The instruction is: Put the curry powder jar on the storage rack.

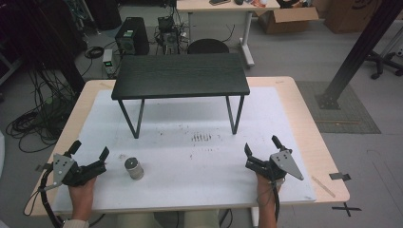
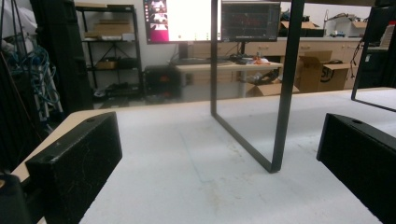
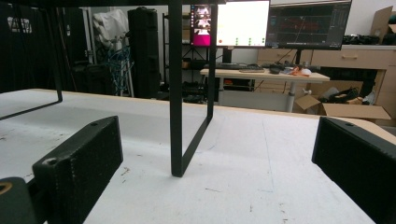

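Small metal cylinder (image 1: 134, 168) stands upright on the white mat (image 1: 190, 190), near the front edge, left of centre. Left gripper (image 1: 89, 156) rests just beside it, jaws wide apart and empty, pointing up the table toward the black shelf (image 1: 180, 76); the cylinder sits off to the right of its jaw line, not between the jaws, and the left gripper view looks past it at a shelf leg (image 2: 285, 93). Right gripper (image 1: 261, 151) lies well apart on the far side of the mat, jaws likewise spread and empty. The left hand (image 1: 81, 192) is plainly the nearer; reaching the cylinder likely calls for a short swing rightward.
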Action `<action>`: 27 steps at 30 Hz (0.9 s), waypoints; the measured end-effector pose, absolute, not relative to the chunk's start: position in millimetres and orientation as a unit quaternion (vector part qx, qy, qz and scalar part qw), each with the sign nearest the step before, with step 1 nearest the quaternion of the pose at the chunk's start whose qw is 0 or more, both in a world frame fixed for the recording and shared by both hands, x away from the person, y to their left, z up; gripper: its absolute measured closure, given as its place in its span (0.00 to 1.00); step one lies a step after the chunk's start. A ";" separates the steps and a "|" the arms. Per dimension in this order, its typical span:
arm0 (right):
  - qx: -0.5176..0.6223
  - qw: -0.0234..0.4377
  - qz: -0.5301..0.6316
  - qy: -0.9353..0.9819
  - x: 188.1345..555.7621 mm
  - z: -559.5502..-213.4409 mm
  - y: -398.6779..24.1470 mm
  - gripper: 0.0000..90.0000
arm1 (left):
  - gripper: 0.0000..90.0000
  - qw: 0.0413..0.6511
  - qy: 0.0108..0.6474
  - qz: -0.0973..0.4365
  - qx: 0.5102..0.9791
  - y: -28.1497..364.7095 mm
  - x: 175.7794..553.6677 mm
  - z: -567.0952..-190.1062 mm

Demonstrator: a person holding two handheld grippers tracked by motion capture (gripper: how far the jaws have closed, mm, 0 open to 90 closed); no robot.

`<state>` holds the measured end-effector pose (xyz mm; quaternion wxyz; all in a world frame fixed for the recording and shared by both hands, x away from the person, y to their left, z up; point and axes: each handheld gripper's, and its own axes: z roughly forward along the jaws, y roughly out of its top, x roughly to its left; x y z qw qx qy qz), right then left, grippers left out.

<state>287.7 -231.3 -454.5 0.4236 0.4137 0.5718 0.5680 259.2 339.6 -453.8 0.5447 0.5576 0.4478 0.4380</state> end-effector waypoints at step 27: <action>0.413 0.423 0.570 0.570 287.5 -454.6 -231.5 0.00 | 0.00 0.546 0.448 0.438 0.555 340.0 259.0 -453.8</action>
